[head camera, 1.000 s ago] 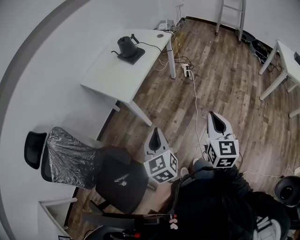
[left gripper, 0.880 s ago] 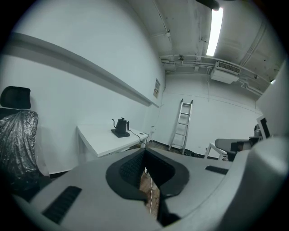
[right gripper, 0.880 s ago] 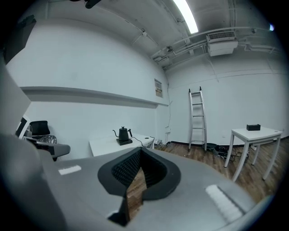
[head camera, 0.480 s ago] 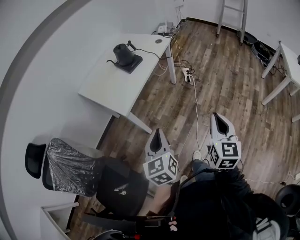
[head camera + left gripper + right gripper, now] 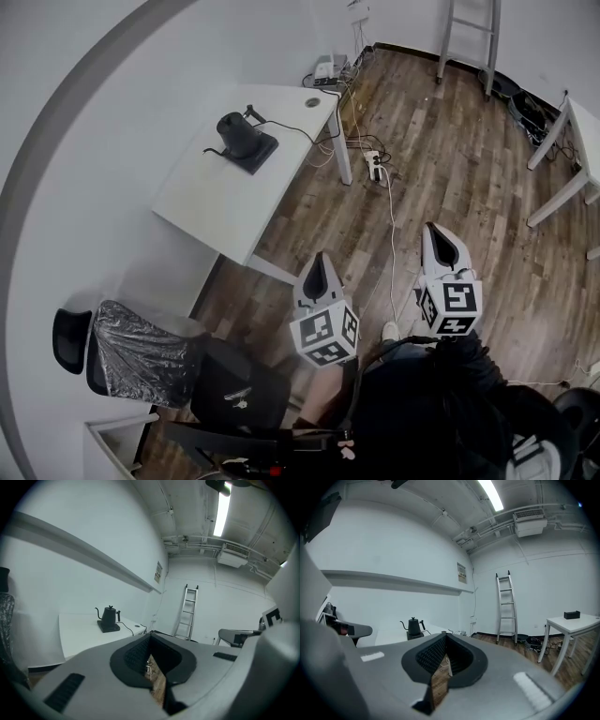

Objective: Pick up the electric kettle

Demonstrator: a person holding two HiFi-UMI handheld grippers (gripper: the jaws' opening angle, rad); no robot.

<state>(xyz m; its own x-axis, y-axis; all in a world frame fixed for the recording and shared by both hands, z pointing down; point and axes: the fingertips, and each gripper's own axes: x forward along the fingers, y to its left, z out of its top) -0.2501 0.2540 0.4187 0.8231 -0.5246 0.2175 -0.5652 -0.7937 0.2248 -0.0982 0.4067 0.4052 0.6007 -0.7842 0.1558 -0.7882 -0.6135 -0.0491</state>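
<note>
Both grippers are held out in front of the person [image 5: 422, 412], side by side over the wood floor [image 5: 450, 169], pointing about level toward the white table [image 5: 211, 192]. Left gripper [image 5: 320, 257] has its jaws pressed together with nothing between them, and only floor shows through the gap in the left gripper view. Right gripper [image 5: 434, 229] is the same, closed and empty. Marker cubes face up to the head camera.

Black gooseneck electric kettle [image 5: 237, 134] stands upright on its dark base [image 5: 255, 156] on that table, by the wall, well apart from both grippers. Lid is on, so contents can't be told. A cord [image 5: 298, 129] runs from the base across the tabletop.

A ladder [image 5: 469, 33] leans at the far wall. A second white table [image 5: 572, 621] stands at right with a small dark box [image 5: 571, 615] on top. An office chair [image 5: 234, 394] stands near the left gripper, foil-like cover [image 5: 136, 342] over its back
</note>
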